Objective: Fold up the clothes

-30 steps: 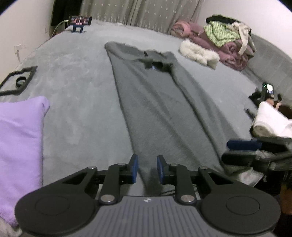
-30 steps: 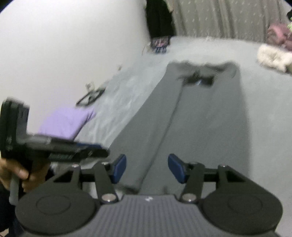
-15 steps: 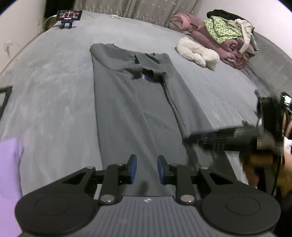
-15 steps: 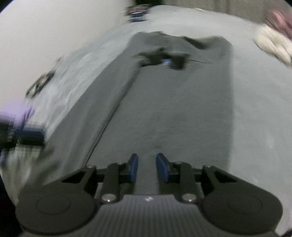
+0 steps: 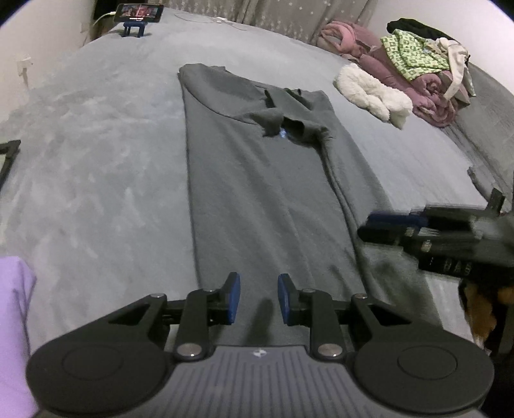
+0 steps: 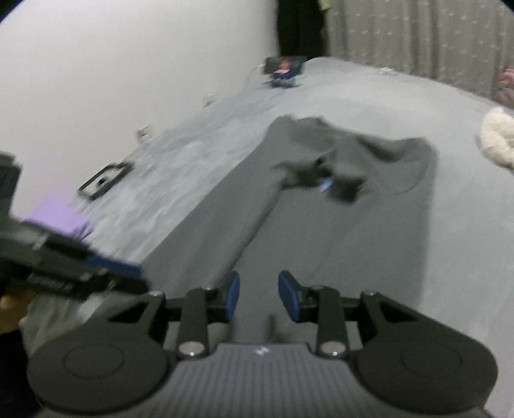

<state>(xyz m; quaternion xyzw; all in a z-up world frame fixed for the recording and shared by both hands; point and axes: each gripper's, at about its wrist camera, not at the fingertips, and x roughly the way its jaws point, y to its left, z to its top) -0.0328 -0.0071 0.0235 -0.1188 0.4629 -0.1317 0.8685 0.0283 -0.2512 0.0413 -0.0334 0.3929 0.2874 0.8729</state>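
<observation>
Left wrist view: the grey shirt point(image 5: 257, 180) lies flat on the bed point(image 5: 96, 144), sides folded inward. Left gripper point(image 5: 259, 297) and right gripper point(image 6: 259, 295) hover partly open, empty, over its near hem. Next: grasp hem, fold toward collar.

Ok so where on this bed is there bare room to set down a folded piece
The widest bare stretch of bedspread lies left of the dark grey garment, between the phone stand and the purple cloth. A narrower strip runs between the garment and the white fluffy item. The far right is crowded by the clothes pile.
</observation>
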